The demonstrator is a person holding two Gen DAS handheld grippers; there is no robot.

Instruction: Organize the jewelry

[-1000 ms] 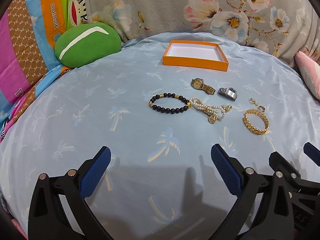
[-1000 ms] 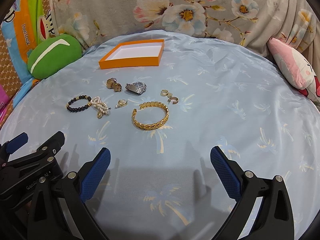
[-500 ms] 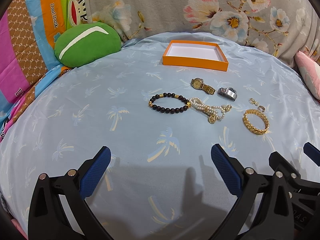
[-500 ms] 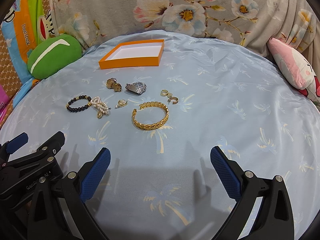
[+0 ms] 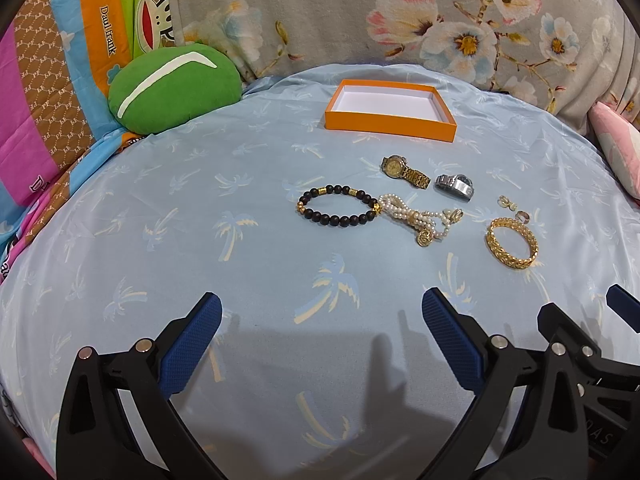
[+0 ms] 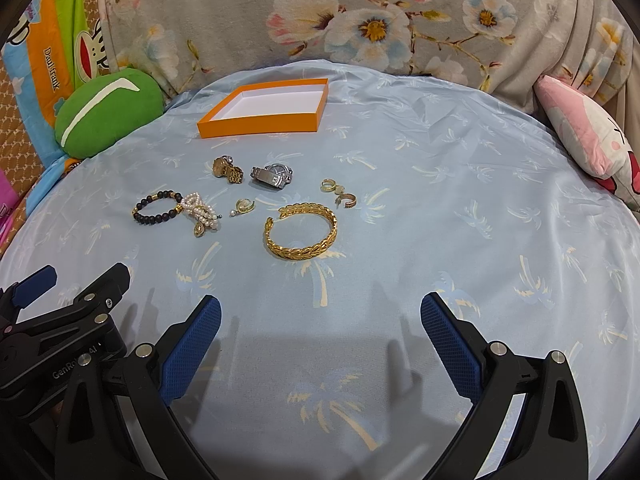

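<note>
Both claws hang w/ jaws wide apart and nothing between them, low in their own frames: your left claw (image 5: 322, 312) and your right claw (image 6: 320, 314), side by side over the bed (image 6: 460, 216). All the jewelry lies ahead of you on the palm-print sheet, none of it in the orange box (image 6: 262, 118), which sits beyond the pieces toward the top of both views, its long side running roughly left-right. The relation that matters: the gold leaf cuff (image 6: 301, 236) is just up and slightly left of centre in the right wrist view, the nearest piece to your right claw, its open gap turned upper left. Your left claw is closer to the black bead bracelet (image 5: 339, 206), which touches the pearl bracelet (image 5: 414, 218), so lifting one may drag the other, I'd judge. Gold watch (image 6: 227, 170) and silver watch (image 6: 271, 176) lie between cuff and box; small earrings (image 6: 338, 192) sit just beside the cuff, upper right of it; a pearl earring (image 6: 243, 206) lies to its left. Green cushion (image 5: 174, 90) is upper left, pink cushion (image 6: 588, 136) far right; both well apart from the path.
</note>
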